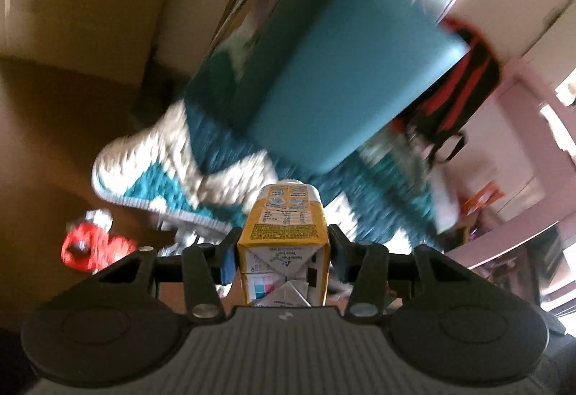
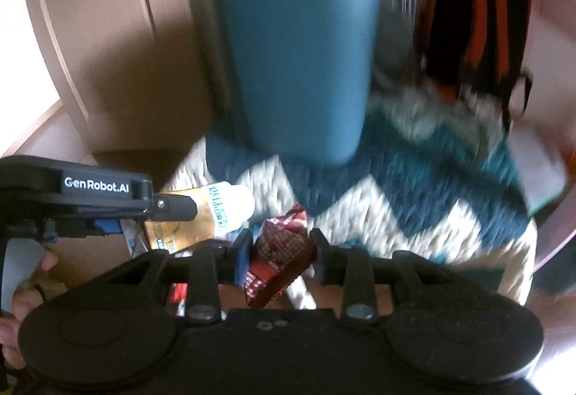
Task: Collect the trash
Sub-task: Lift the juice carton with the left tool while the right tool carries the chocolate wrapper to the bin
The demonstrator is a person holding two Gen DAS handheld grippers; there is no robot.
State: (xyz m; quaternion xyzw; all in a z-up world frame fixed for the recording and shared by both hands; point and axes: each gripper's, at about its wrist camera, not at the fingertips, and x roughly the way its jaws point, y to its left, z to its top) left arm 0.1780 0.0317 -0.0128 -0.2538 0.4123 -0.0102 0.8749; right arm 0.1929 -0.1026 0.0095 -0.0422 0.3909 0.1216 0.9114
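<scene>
My left gripper (image 1: 283,253) is shut on a yellow and white drink carton (image 1: 284,244), its folded base toward the camera. In the right wrist view the same carton (image 2: 201,215) shows at the left, held out by the left gripper's black body. My right gripper (image 2: 279,251) is shut on a crumpled dark red snack wrapper (image 2: 279,251). A tall teal bin (image 1: 345,71) stands ahead on the rug; in the right wrist view the teal bin (image 2: 298,64) is straight in front, blurred. A red wrapper (image 1: 90,244) lies on the brown floor at the left.
A teal and white zigzag rug (image 2: 414,186) covers the floor under the bin. A black and orange backpack (image 2: 475,31) leans at the right. Beige furniture (image 2: 100,46) stands at the left. A hand (image 2: 21,301) grips the left tool's handle.
</scene>
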